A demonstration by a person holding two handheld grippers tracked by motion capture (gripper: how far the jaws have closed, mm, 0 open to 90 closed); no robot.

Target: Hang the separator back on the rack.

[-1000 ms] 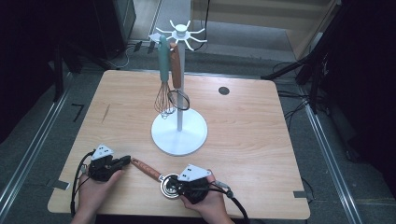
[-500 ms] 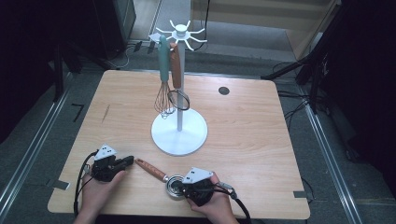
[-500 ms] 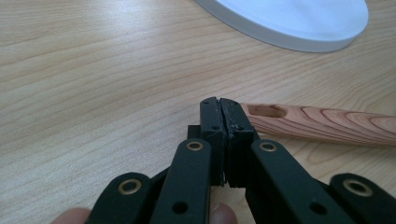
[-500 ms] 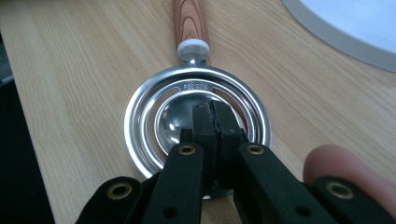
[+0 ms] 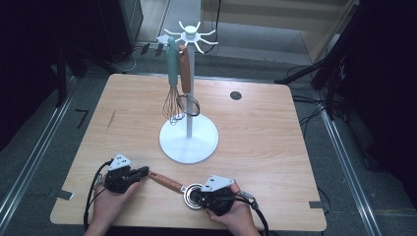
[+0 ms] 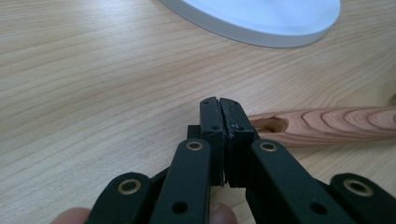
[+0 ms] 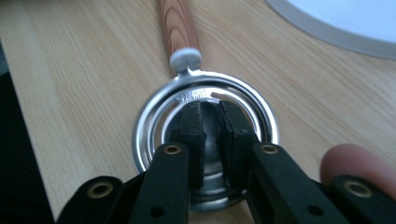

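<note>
Lying flat near the front edge of the table (image 5: 275, 128), a small strainer (image 5: 178, 186) with a wooden handle (image 5: 164, 181) sits between the two claws. Right claw (image 5: 197, 196): jaws a little apart and just been opening, poised over the strainer's steel ring (image 7: 205, 126), tips inside the rim, nothing clamped between them as far as the right gripper view tells. Strainer, from that claw: bowl directly under the tips, handle (image 7: 175, 23) running straight away from it, joined at a small white stud (image 7: 186, 58). Long axis: slanting across the table, bowl end toward the right hand (image 5: 231, 211), handle end rising toward the left claw (image 5: 141, 172). Left claw: jaws pressed together, empty, tips just beside the handle's far end, where a hanging hole (image 6: 268, 125) shows in the wood. Left hand (image 5: 110, 201): resting low on the table, claw level and pointing along the handle. Right hand: low, claw tilted down onto the bowl. Nearer hand: right for the bowl, left for the handle end. Beyond: white stand (image 5: 189, 142) with hooks, well apart toward the table's middle, carrying a whisk (image 5: 172, 88) and another wooden-handled strainer (image 5: 186, 83); judged destination for this one.
</note>
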